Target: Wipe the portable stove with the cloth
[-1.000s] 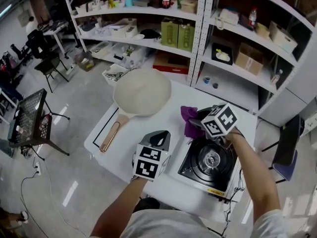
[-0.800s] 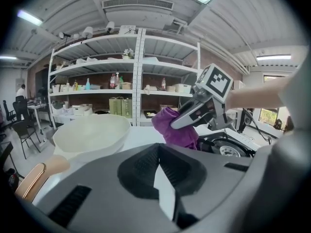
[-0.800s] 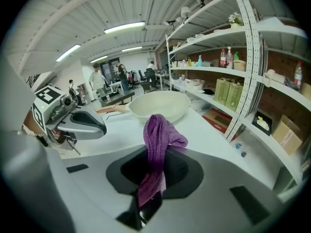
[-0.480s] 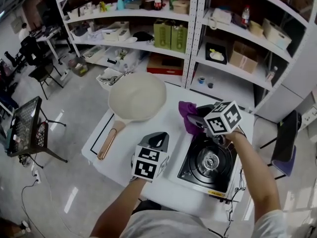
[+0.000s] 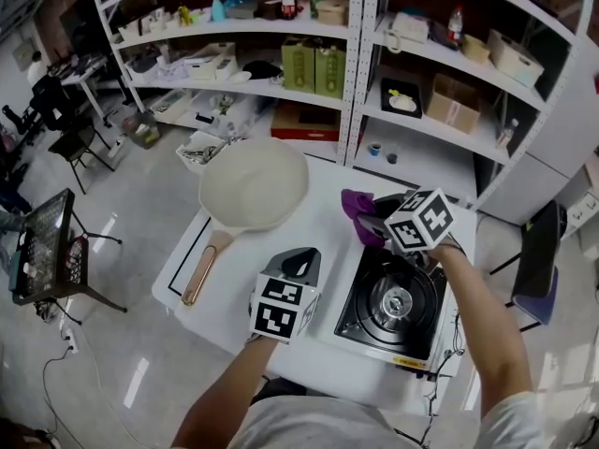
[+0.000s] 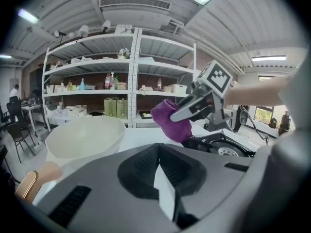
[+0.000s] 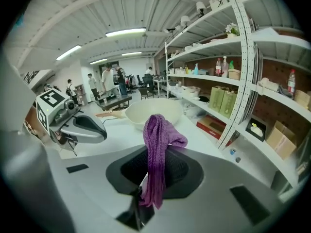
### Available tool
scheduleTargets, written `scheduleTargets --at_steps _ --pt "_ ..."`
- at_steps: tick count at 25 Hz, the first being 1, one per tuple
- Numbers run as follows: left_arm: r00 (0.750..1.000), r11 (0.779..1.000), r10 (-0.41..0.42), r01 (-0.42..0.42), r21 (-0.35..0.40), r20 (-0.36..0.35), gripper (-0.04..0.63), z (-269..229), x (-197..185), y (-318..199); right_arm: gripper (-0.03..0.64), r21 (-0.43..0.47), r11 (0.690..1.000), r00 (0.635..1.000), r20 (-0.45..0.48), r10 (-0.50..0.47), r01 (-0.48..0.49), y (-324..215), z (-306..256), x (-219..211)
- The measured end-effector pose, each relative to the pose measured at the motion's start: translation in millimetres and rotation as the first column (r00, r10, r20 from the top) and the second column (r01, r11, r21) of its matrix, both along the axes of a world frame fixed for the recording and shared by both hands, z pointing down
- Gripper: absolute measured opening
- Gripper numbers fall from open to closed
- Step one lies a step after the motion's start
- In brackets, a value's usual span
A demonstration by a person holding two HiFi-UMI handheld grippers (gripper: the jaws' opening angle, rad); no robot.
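Note:
The black portable stove (image 5: pixel 393 305) sits at the right end of the white table (image 5: pixel 281 232). My right gripper (image 5: pixel 372 224) is shut on the purple cloth (image 5: pixel 357 211) and holds it over the stove's far left corner. In the right gripper view the cloth (image 7: pixel 156 144) hangs bunched from the shut jaws of the right gripper (image 7: pixel 146 191). My left gripper (image 5: pixel 298 263) hovers over the table just left of the stove, shut with nothing in it. The left gripper view shows the cloth (image 6: pixel 172 120) and the stove (image 6: pixel 218 147) ahead of the left gripper (image 6: pixel 163 178).
A large white-lined pan (image 5: pixel 253 183) with a copper-coloured handle (image 5: pixel 198 269) takes up the table's far left. White shelving (image 5: pixel 374 73) loaded with boxes and bottles stands behind the table. A black chair (image 5: pixel 538 260) is at the right, a wire cart (image 5: pixel 42 241) at the left.
Hardly anything: the head view has shifted slightly. Both grippers stay where they were, the right one still holding the cloth at the stove's far left corner.

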State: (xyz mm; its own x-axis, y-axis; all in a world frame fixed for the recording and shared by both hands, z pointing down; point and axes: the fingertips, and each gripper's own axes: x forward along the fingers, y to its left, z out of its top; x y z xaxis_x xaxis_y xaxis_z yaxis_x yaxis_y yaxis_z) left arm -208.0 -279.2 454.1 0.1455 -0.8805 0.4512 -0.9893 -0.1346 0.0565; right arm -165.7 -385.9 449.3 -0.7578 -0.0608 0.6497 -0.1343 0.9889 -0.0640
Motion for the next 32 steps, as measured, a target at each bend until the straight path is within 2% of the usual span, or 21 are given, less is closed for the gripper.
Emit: scheduleTargets --at_steps 4,13,32 --pt "1.0 1.0 0.003 -0.003 -0.003 0.005 0.005 1 1 0 0.063 -0.019 1.0 1.0 -0.03 -0.004 0.003 3 15 7" --pt "1.0 1.0 0.026 -0.026 -0.001 0.015 0.005 -2 16 -6 0.063 -0.038 0.999 0.999 -0.034 0.031 -0.032 1 17 39" --pt "0.997 0.998 0.067 -0.068 0.013 0.029 0.005 -8 75 -11 0.063 -0.048 0.988 0.989 -0.038 0.143 -0.144 -3 23 143"
